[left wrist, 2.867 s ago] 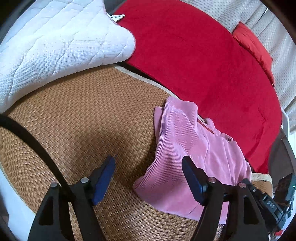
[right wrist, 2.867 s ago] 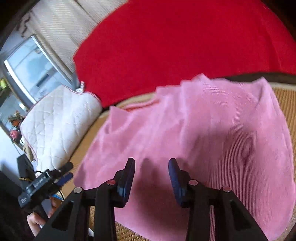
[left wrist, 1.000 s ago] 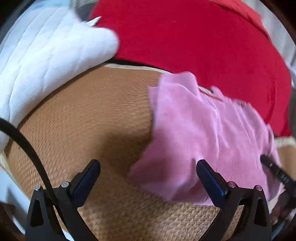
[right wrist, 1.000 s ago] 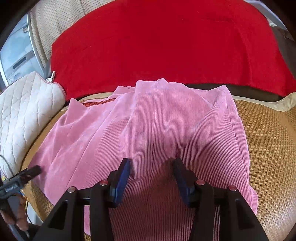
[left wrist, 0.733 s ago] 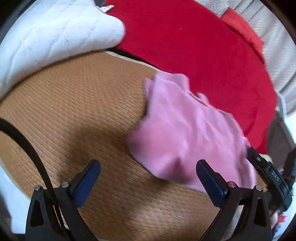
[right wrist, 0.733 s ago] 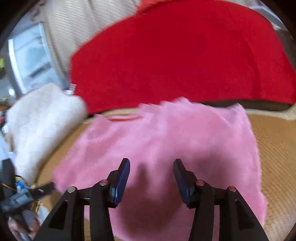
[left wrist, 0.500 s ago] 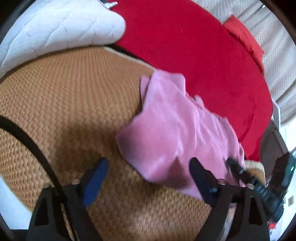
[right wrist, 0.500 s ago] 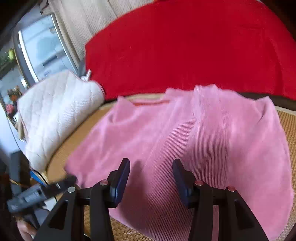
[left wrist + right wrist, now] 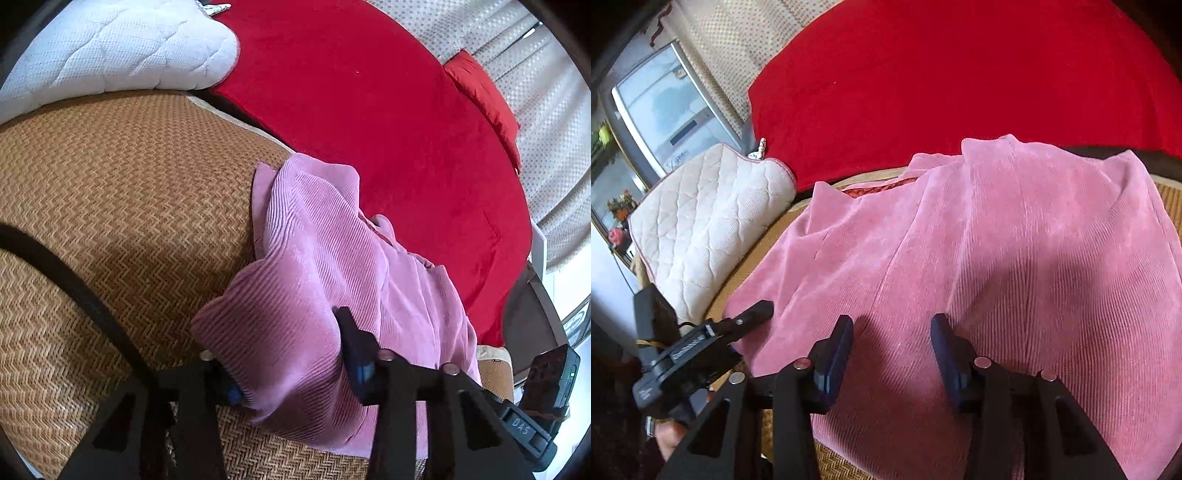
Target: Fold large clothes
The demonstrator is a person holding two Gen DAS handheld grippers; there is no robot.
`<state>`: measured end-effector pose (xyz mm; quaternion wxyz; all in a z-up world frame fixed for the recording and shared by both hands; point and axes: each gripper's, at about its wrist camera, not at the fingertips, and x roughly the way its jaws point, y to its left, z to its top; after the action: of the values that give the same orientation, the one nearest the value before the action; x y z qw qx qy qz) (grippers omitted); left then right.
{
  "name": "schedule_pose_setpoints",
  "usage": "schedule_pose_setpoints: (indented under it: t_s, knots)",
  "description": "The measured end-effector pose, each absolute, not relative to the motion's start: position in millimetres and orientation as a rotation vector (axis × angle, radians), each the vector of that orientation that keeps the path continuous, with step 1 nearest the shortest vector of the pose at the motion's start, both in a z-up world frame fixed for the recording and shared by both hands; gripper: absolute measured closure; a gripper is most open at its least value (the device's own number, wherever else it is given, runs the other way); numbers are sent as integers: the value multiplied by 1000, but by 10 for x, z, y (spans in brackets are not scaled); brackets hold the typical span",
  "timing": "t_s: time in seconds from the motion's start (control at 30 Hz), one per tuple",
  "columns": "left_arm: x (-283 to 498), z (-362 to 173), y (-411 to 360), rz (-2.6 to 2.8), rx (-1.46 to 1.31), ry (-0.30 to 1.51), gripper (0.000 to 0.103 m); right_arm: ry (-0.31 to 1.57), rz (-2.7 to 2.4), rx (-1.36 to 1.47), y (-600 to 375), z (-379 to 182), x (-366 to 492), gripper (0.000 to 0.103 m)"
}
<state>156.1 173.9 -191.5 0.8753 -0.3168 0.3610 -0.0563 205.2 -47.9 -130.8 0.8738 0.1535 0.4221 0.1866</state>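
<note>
A pink ribbed garment (image 9: 332,266) lies folded on a woven brown mat (image 9: 110,206); it also fills the right wrist view (image 9: 1015,258). My left gripper (image 9: 288,354) has its jaws around the garment's near left corner, with cloth bunched between the fingers. It shows from the side in the right wrist view (image 9: 713,339), at the garment's left edge. My right gripper (image 9: 892,354) is open and hovers over the garment's near edge, holding nothing. Its body shows at the far right of the left wrist view (image 9: 535,406).
A red blanket (image 9: 369,103) covers the surface behind the mat, with a red cushion (image 9: 484,92) beyond it. A white quilted pad (image 9: 110,51) lies at the mat's far left. A window (image 9: 665,107) and dotted curtains stand behind.
My left gripper has moved in onto the garment's corner and narrowed from wide open onto the cloth. My right gripper stays open over the garment.
</note>
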Motion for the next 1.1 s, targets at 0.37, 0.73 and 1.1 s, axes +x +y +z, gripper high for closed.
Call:
schedule_pose_setpoints:
  t_s: [0.37,0.73,1.1]
  knots:
    - [1623,-1832,1898,-123,-715,721,55,848,300,402,-754,-1239,2050,61]
    - [1629,-1411,1723,-201,-621,623,77,943,332,573,-1006,-1572,2234,99]
    - [1489,-1285,270,-509,14,627,78,1010,449,766,-1173,-1645,2360,96]
